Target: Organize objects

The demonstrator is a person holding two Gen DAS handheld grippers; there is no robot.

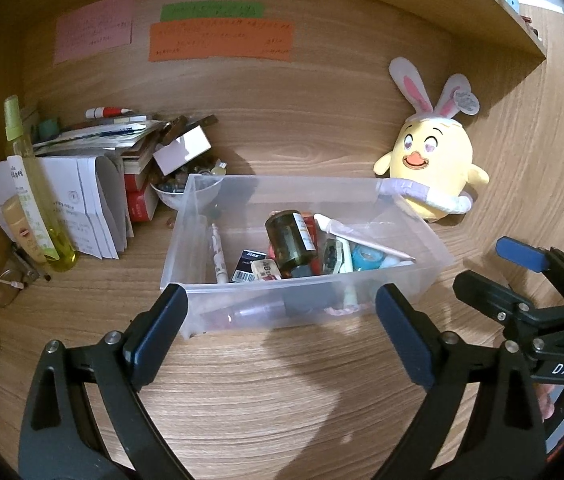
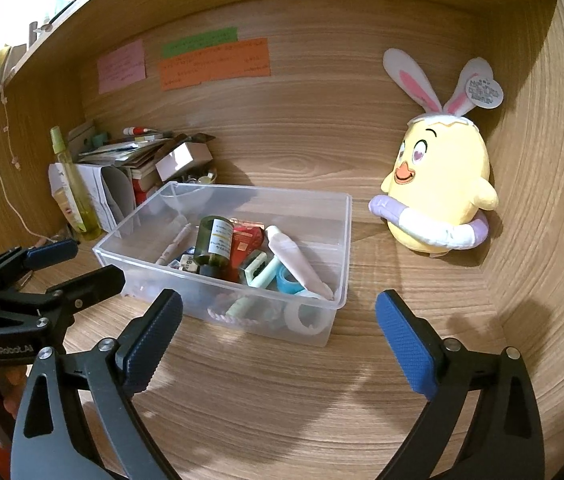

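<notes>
Left wrist view shows the left claw (image 1: 280, 326) standing wide with nothing between its fingers, poised just short of the near wall of a clear plastic bin (image 1: 434, 240) that rests on the wooden table (image 1: 282, 400). Right wrist view shows the right claw (image 2: 280, 330) equally wide and empty, aimed at the near right corner of the same bin (image 2: 348, 236). The bin holds a loose mix of small items: a dark glass bottle (image 2: 212, 242) lying on its side, a white pen (image 2: 174, 246), a white tube (image 2: 302, 266), a roll of blue tape (image 2: 288, 278) and several small packets. Outside the bin, a yellow plush chick (image 2: 438, 192) with rabbit ears stands against the back wall to the right, and a pile of papers and boxes (image 1: 94, 184) with a tall green spray bottle (image 1: 38, 196) sits to the left. Judged from this layout, the sorting step is at a pause between picks: both claws are free and neither touches anything. The next move calls for choosing one target, either a loose item still on the table or the bin itself, then advancing a claw until its fingers straddle the target before closing. Items in the bin overlap, so a grasp there risks disturbing neighbours
</notes>
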